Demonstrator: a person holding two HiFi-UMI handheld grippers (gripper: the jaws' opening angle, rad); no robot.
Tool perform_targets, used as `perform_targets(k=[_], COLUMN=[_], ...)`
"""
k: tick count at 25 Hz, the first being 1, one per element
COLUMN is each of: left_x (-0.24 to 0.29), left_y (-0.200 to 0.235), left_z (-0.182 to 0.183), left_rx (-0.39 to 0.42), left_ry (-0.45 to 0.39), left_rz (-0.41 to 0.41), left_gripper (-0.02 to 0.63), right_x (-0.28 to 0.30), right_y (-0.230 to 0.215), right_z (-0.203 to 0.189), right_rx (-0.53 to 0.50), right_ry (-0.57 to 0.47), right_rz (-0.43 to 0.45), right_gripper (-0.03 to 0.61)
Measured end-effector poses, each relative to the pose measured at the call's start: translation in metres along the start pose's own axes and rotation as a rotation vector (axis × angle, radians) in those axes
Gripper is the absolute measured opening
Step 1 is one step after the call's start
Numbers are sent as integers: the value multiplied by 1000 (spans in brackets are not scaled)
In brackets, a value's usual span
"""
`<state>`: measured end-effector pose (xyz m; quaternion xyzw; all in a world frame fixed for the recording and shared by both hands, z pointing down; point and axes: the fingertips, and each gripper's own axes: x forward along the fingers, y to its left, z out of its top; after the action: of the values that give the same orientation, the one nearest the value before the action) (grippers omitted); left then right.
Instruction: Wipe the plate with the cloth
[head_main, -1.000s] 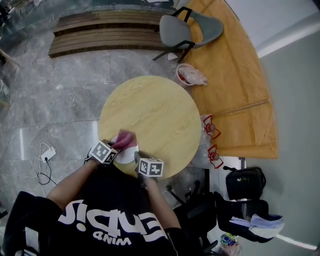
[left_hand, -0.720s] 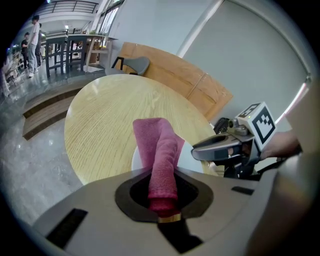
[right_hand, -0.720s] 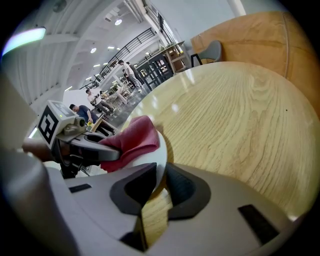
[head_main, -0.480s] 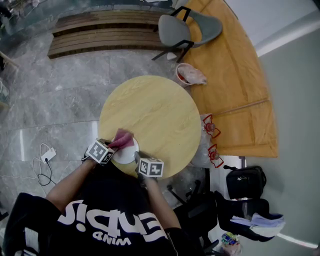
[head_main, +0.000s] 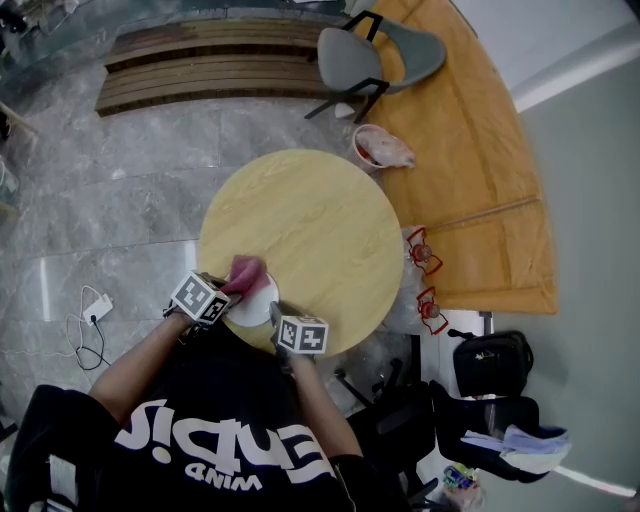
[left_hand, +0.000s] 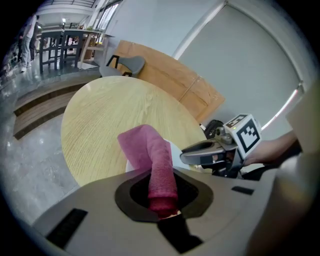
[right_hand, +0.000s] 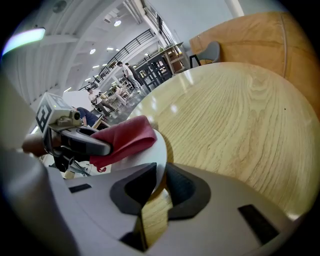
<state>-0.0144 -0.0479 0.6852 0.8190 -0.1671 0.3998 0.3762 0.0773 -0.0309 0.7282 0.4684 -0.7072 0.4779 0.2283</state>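
Your white plate (head_main: 249, 309) sits at the near edge of the round wooden table (head_main: 320, 220), and your right gripper (right_hand: 159, 181) is pinching its rim. The pink cloth (left_hand: 149, 150) drapes over the plate, its tail clamped tight in your left gripper (left_hand: 163, 197). A grey chair (head_main: 365, 55) stands well beyond the table.

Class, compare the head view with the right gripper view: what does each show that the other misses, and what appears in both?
Only the head view: the person's black shirt and a black bag on the floor. Only the right gripper view: the right gripper, jaws shut on the rim of the plate, and people far off. Both: the round table, the cloth held by the left gripper, a grey chair.
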Motion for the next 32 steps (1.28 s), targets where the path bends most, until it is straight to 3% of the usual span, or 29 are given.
perform_targets(k=[9, 14, 21, 32], left_x=[24, 41, 49, 54], left_y=[-51, -59, -69, -67], left_z=[-10, -27, -26, -30], left_rx=[72, 125, 99, 88], left_ry=[115, 172, 173, 177], left_rz=[-176, -198, -235, -230], left_gripper=[51, 51, 51, 51], right_x=[-1, -1, -1, 0], right_y=[0, 0, -1, 0], right_z=[0, 0, 1, 0], right_rx=[7, 4, 7, 6], right_ry=[-4, -4, -5, -1], right_rz=[-1, -6, -6, 2], right_gripper=[77, 77, 77, 75])
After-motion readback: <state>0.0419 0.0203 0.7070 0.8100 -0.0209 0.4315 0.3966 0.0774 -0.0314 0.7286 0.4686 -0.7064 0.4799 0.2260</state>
